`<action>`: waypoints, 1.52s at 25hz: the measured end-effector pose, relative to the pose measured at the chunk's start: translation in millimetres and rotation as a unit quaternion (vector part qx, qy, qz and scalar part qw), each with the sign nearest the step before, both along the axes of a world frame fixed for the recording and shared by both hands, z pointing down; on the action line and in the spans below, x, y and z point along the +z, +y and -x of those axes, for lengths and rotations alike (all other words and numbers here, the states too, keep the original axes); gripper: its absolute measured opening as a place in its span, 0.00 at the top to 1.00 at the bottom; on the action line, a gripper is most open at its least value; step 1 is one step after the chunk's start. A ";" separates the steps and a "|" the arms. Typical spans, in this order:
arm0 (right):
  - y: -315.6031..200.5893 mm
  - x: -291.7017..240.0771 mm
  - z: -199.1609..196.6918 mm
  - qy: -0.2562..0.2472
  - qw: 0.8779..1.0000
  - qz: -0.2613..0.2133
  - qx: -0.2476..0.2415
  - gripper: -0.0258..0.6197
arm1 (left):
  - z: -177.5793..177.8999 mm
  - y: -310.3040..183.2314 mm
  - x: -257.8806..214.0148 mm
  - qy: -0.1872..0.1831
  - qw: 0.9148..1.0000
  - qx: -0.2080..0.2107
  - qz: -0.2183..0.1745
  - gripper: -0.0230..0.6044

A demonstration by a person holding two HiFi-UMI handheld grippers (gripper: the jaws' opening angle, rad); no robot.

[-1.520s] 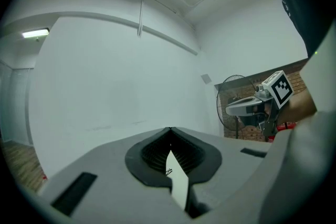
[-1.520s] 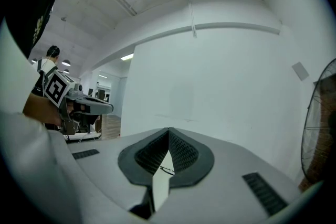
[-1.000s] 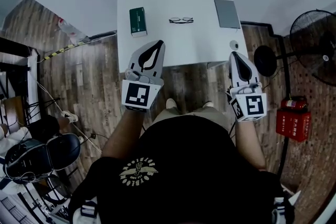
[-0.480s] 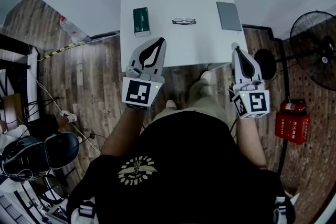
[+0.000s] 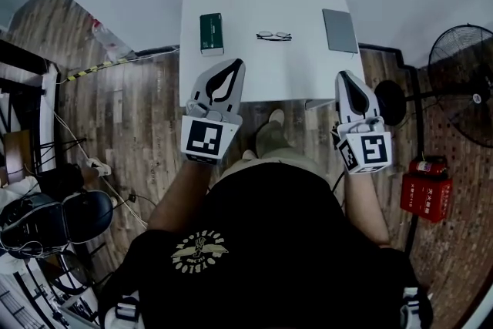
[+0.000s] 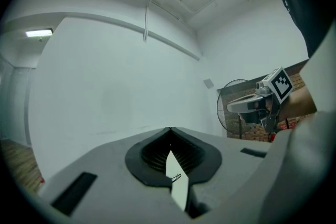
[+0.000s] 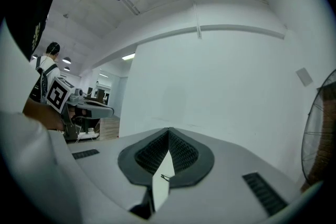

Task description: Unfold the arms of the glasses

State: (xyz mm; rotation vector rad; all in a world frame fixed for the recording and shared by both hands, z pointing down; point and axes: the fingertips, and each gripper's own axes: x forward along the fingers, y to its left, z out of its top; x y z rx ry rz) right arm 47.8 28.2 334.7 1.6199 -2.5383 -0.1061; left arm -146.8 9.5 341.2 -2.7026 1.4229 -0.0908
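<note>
The glasses [image 5: 274, 35] lie folded on the white table [image 5: 262, 77], near its far middle. Both grippers hang in front of the table's near edge, well short of the glasses. My left gripper [image 5: 235, 63] is shut with nothing in it, its tips over the table's front left edge. My right gripper [image 5: 343, 75] is also shut and empty, at the table's front right corner. In the left gripper view the jaw tips [image 6: 169, 128] meet, and the glasses [image 6: 175, 178] show small through the slit below them. The right gripper view shows the same: tips [image 7: 168, 129] together, glasses [image 7: 165, 177] tiny in the slit.
A green box [image 5: 211, 33] lies left of the glasses and a grey flat case [image 5: 340, 30] right of them. A standing fan [image 5: 462, 77] and a red box [image 5: 423, 186] are on the right, office chairs [image 5: 46, 221] at the lower left. Wood floor surrounds the table.
The person has stepped forward: a foot now shows between the grippers and the table has shifted slightly in view. Both grippers stay shut and at about the same height.
</note>
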 end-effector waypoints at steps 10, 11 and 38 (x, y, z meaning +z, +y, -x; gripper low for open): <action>-26.4 15.3 -5.7 -0.016 1.000 0.010 -0.010 0.96 | -6.0 -20.8 16.1 -0.027 0.999 -0.010 0.022 0.95; -29.9 18.4 -8.0 -0.017 1.000 0.013 -0.008 0.96 | -8.7 -24.5 17.6 -0.028 0.999 -0.008 0.023 0.95; -133.7 55.2 -38.8 -0.030 0.998 0.048 -0.021 0.96 | -56.2 -126.2 57.7 -0.057 0.997 0.010 0.054 0.95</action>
